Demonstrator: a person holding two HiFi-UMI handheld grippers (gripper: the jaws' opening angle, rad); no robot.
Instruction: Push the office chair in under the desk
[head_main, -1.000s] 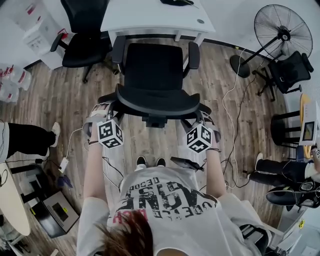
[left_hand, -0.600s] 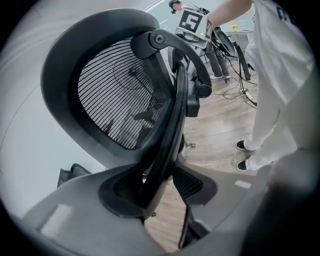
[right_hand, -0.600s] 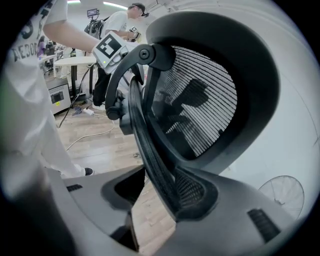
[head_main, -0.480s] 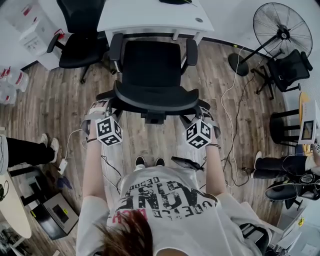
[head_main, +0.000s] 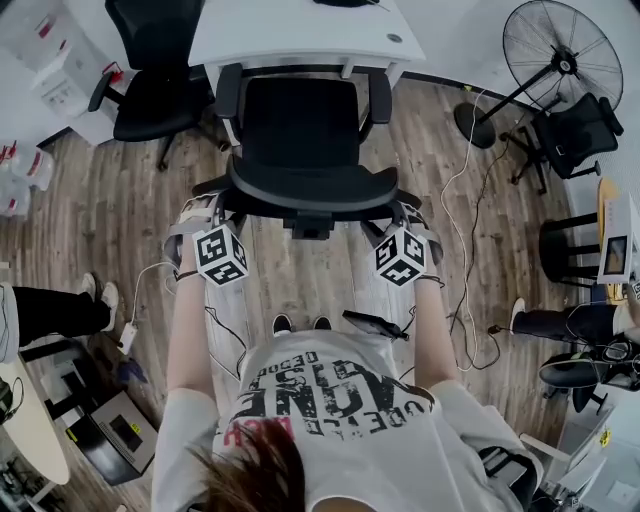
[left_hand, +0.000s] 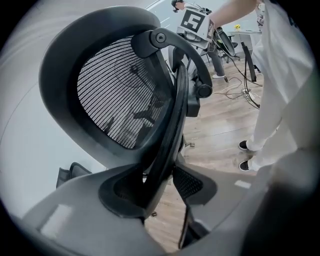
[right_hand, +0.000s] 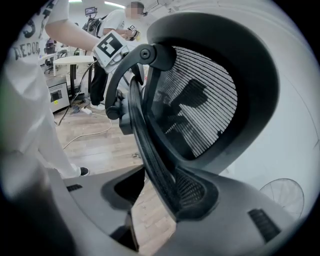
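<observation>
The black office chair (head_main: 303, 125) faces the white desk (head_main: 300, 35), and its armrests reach the desk's front edge. Its curved mesh backrest (head_main: 310, 195) is nearest to me. My left gripper (head_main: 222, 208) is shut on the backrest's left rim and my right gripper (head_main: 395, 220) on its right rim. In the left gripper view the jaws of the left gripper (left_hand: 167, 187) straddle the dark frame of the backrest (left_hand: 120, 95). The right gripper view shows the right gripper (right_hand: 155, 195) clamped the same way on the backrest (right_hand: 200, 110).
A second black chair (head_main: 150, 75) stands left of the desk beside a white cabinet (head_main: 60, 70). A floor fan (head_main: 555, 50) and another black chair (head_main: 575, 135) are at the right. Cables (head_main: 465, 200) trail over the wooden floor. A person's legs (head_main: 50, 305) show at the left.
The chair has rolled a little toward the desk with both grippers still on its backrest. The legs at the left have shifted.
</observation>
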